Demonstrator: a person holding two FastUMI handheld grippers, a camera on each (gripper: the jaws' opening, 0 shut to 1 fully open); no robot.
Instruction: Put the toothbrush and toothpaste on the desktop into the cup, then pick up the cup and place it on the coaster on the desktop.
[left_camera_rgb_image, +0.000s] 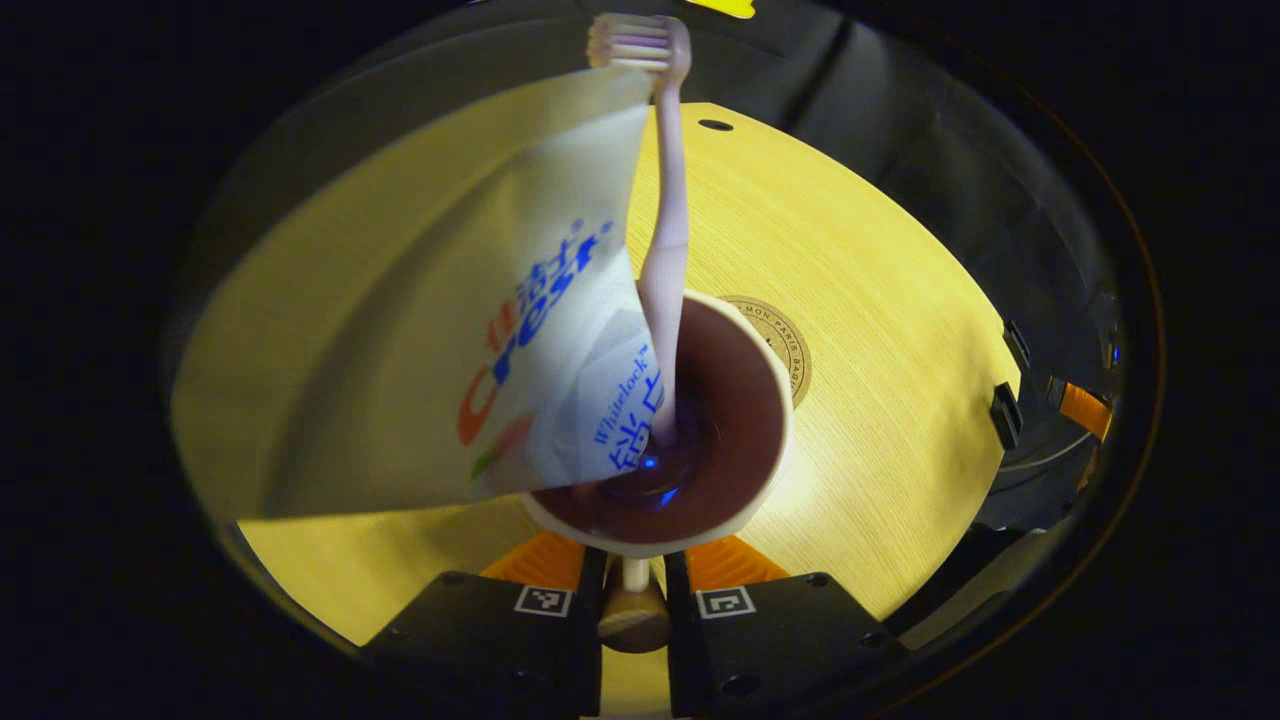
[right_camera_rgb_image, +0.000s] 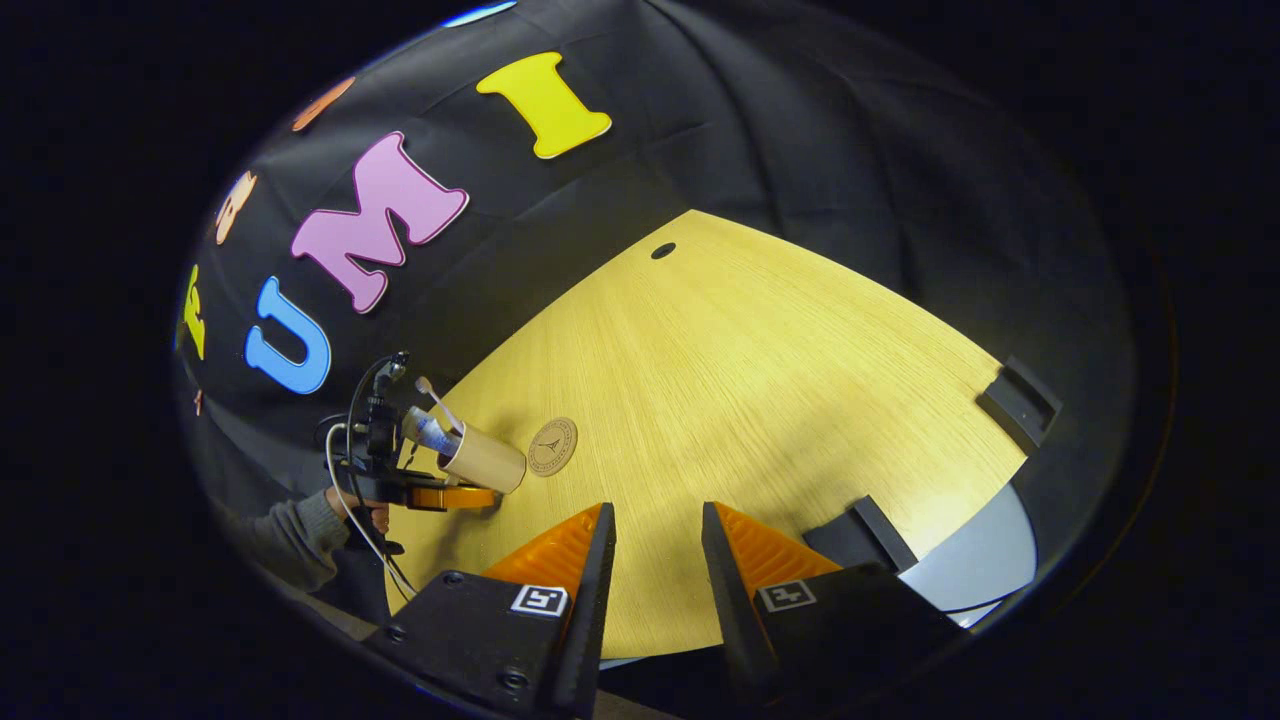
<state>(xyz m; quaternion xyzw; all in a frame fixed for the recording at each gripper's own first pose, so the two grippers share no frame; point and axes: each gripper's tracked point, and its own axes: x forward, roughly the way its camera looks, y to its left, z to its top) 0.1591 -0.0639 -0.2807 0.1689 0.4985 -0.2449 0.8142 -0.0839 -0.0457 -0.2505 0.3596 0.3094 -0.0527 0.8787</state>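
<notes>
Cup with toothbrush, toothpaste beside coaster

We see both views bent by the fisheye lens, so the straight edges of the surface bow into curves toward the rim. The surface glows warm yellow under light from above, while the booth's cloth wall stays dark. In the left gripper view the toothpaste sits so close that it blurs and throws a broad grey shadow across the wood to its left. The toothbrush head near the top edge is soft and stretched. Small blue glints shine inside the cup. In the right gripper view, soft shadows dapple the wood's near half.
</notes>
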